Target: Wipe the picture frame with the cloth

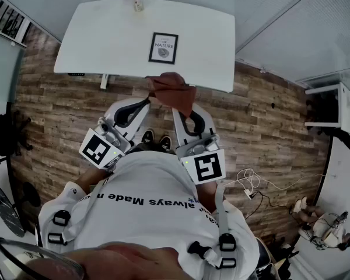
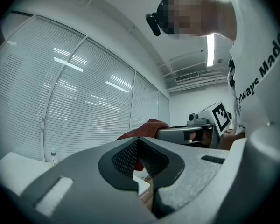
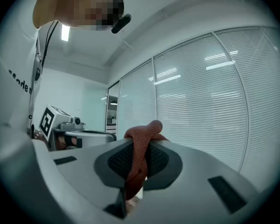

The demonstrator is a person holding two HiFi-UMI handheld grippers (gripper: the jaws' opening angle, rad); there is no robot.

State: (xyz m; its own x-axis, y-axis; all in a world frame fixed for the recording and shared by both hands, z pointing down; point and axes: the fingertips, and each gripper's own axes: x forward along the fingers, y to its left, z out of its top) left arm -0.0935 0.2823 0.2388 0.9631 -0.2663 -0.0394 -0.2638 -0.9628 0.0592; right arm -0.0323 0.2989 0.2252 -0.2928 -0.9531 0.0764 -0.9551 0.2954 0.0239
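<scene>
We look steeply down over a person in a white shirt (image 1: 151, 197) with black lettering, who stands on a wood-plank floor (image 1: 262, 115) at the near edge of a white counter (image 1: 105, 39). A black picture frame (image 1: 163, 48) lies flat on the counter, right of its middle and closer to the near edge than the far one. It holds a pale print with dark lettering. A small clear bottle (image 1: 138, 2) stands at the far edge, well apart from the frame.

The person holds both grippers out side by side, and their tips reach the counter's near edge. The right gripper (image 1: 182, 112) is clamped on a rust-red cloth (image 1: 174, 91). In the right gripper view, a twisted strand of the cloth (image 3: 142, 132) runs between the closed jaws of that gripper (image 3: 139, 148) and bunches up above their tips. From the head view, the cloth hangs in a loose fold over the near edge of the counter, near the frame but not touching it.

The left gripper (image 1: 147, 101) sits just left of the cloth. In the left gripper view, the jaws of this gripper (image 2: 139, 141) meet at their tips with nothing pinched between them. The cloth (image 2: 147, 127) shows just beyond them, draped on the other gripper. The bottle (image 2: 53, 155) appears small at the far left of that view, in front of white window blinds (image 2: 84, 106).
</scene>
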